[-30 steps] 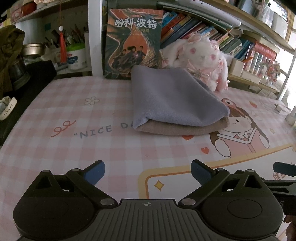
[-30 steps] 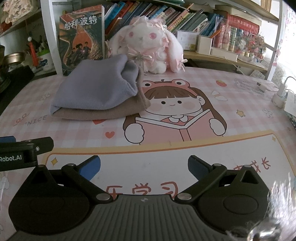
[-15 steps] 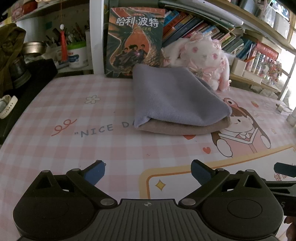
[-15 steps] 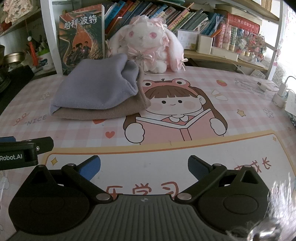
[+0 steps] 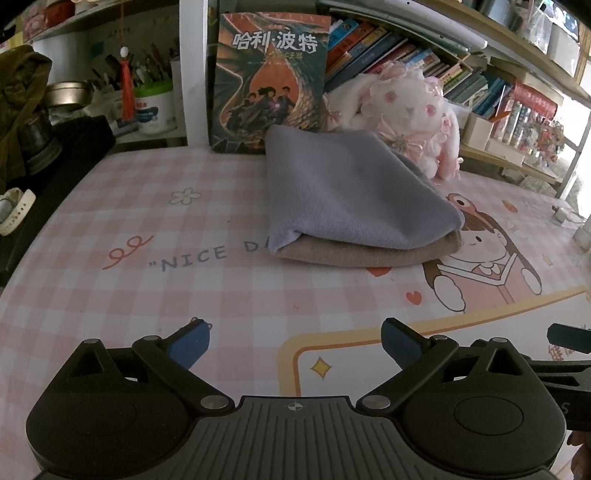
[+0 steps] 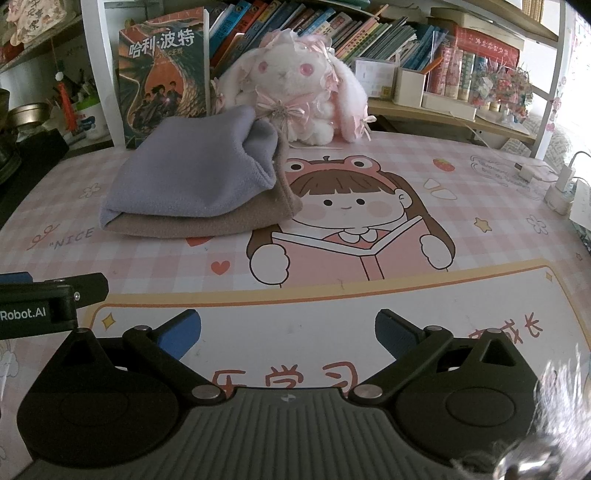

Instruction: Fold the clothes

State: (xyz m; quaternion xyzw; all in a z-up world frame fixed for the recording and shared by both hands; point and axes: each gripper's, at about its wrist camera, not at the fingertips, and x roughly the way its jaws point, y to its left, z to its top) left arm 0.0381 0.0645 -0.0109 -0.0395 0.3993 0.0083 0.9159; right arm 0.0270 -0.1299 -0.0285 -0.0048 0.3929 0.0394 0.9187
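Note:
A folded lavender cloth (image 5: 351,195) lies on top of a folded tan cloth (image 5: 369,251) at the back of the pink checked desk mat (image 5: 147,295). The stack also shows in the right wrist view, lavender cloth (image 6: 192,177) over tan cloth (image 6: 207,221). My left gripper (image 5: 295,341) is open and empty, low over the mat, well in front of the stack. My right gripper (image 6: 288,332) is open and empty, in front and to the right of the stack. The left gripper's side shows at the left edge of the right wrist view (image 6: 44,302).
A white plush rabbit (image 6: 295,96) sits right behind the stack. An upright book (image 5: 269,81) and shelves of books (image 6: 332,29) stand along the back. A charger and cable (image 6: 554,184) lie at the right edge. Dark items (image 5: 37,147) sit off the left edge.
The left gripper has crept slightly forward and the stack looks a little nearer in its view. The right gripper and the cloths have not moved.

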